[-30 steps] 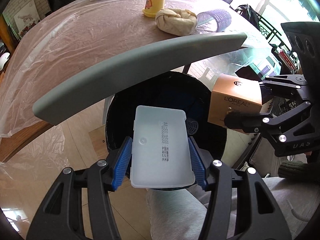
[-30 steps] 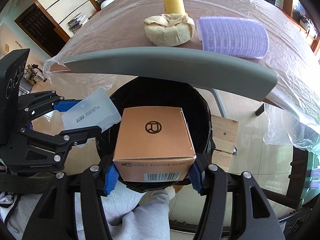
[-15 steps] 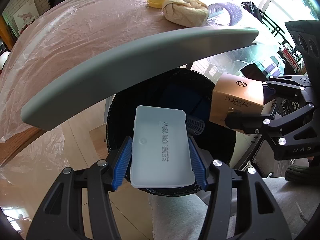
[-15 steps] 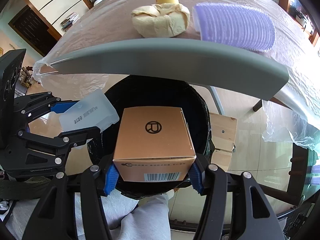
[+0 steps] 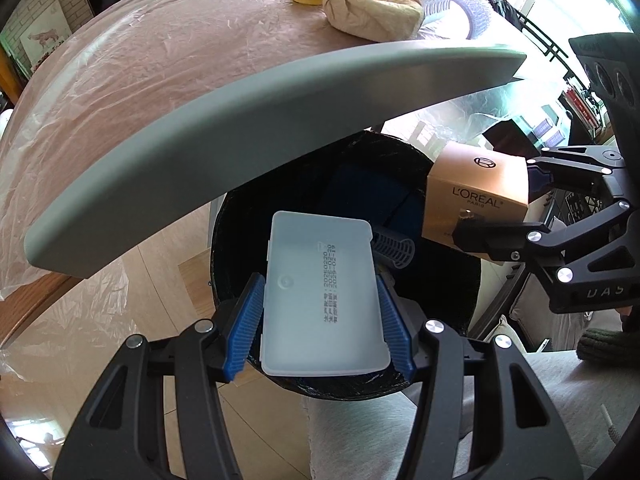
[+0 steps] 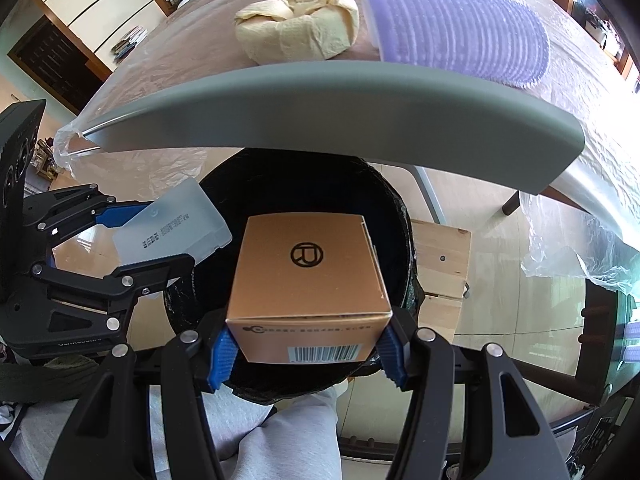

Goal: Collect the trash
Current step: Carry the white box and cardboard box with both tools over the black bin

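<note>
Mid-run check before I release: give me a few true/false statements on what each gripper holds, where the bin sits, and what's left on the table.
1. The left gripper is shut on the white plastic case. True.
2. The right gripper is open. False: its jaws clamp the L'Oreal box.
3. Both items are above the black bin. True.
4. The bin lid is closed. False: it is raised.
5. The table holds only a yellow cup. False: a crumpled paper wad and purple roller too.

Plastic-covered table point(image 5: 160, 64), glossy tiled floor point(image 5: 80, 352)
</note>
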The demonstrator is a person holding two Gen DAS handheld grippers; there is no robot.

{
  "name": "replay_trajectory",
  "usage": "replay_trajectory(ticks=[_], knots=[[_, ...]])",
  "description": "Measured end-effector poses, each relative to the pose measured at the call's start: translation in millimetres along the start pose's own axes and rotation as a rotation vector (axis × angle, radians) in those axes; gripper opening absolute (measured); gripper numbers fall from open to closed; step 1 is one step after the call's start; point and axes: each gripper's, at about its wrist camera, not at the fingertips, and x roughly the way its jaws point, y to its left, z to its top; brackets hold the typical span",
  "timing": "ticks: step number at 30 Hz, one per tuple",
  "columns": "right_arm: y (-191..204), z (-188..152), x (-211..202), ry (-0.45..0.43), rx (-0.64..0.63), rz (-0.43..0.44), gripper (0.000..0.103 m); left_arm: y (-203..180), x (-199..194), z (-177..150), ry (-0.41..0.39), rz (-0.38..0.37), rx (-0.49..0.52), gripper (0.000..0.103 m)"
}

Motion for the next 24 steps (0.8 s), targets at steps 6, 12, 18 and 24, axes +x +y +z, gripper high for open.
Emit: replay_trajectory(ticks=[6,12,18,24], knots=[[-0.1,1.5,0.0,0.005,0.000,-0.001,0.057,1.8,2.4,1.5,0.003,0.003,0.003,0.056],[-0.7,2.7,-0.9,0.004,-0.002,-0.002,0.057,2.6,3.0,2.1,0.003,0.005,0.002,0.056],[1.3,4.8,-0.9,0.005,-0.020,-0.017,0.057,5.7,3.7,3.0,0.005,0.005,0.000,0.056],[1.7,6.9,-0.2,0.007,-0.024,-0.019,0.057,6.0,3.9,3.2,0.006,0.005,0.003,0.056]])
